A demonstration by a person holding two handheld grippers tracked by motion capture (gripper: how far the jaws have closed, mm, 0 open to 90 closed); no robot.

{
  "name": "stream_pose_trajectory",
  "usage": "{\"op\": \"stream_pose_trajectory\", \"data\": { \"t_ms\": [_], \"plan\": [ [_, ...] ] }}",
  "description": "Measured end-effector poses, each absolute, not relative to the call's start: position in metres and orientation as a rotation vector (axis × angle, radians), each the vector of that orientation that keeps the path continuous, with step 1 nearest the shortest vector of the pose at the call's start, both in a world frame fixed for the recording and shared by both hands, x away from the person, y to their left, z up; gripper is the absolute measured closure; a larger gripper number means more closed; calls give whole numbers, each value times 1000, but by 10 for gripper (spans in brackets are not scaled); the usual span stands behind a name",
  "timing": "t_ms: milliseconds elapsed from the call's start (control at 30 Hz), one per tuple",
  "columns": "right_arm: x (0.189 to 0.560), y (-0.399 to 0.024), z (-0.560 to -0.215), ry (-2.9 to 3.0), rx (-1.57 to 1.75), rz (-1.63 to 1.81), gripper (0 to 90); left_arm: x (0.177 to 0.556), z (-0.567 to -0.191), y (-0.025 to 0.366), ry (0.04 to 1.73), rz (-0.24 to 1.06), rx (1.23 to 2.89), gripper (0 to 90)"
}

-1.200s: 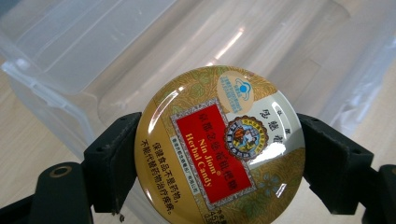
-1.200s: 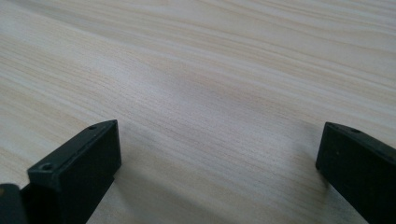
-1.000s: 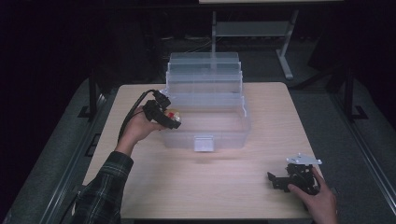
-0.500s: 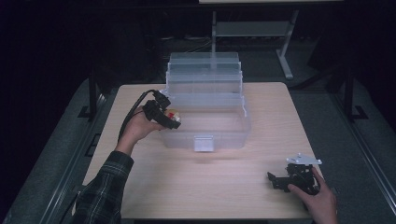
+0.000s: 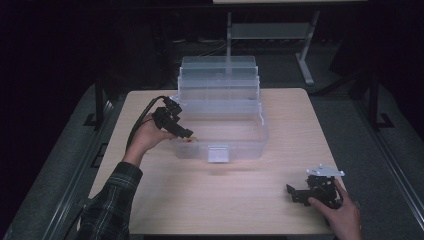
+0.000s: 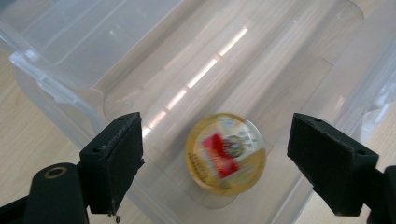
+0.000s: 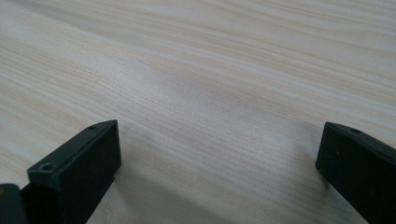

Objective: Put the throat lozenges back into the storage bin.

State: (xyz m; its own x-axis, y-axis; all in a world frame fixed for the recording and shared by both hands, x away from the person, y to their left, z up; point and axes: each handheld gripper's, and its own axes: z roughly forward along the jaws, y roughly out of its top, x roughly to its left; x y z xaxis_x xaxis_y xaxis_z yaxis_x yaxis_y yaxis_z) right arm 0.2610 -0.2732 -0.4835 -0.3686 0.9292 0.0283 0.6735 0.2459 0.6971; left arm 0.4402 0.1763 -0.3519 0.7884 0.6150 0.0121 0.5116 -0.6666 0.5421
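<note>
Below my left tool [image 6: 215,154], whose jaws stand wide apart, I see a small round yellow jar with a red label [image 6: 225,157] lying on the floor of the clear bin [image 5: 250,145], near its left wall. My right tool [image 5: 300,194] gapes over bare counter [image 7: 210,93], well clear of the bin.

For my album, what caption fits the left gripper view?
Open left gripper above a round yellow jar inside a clear box.
</note>
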Motion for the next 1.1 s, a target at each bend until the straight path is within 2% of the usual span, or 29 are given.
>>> {"op": "stream_pose_trajectory", "data": {
  "t_ms": [267,533,867,1100],
  "plan": [
    [261,-273,-484,2133,1468,890,0,437,-346,179,830,272,2425,175],
    [261,-273,-484,2133,1467,891,0,431,-342,178,823,296,2421,113],
    [261,-273,-484,2133,1468,890,0,420,-335,184,823,347,2432,111],
    [261,-273,-484,2133,1467,891,0,408,-339,194,841,357,2375,112]
  ]
}}
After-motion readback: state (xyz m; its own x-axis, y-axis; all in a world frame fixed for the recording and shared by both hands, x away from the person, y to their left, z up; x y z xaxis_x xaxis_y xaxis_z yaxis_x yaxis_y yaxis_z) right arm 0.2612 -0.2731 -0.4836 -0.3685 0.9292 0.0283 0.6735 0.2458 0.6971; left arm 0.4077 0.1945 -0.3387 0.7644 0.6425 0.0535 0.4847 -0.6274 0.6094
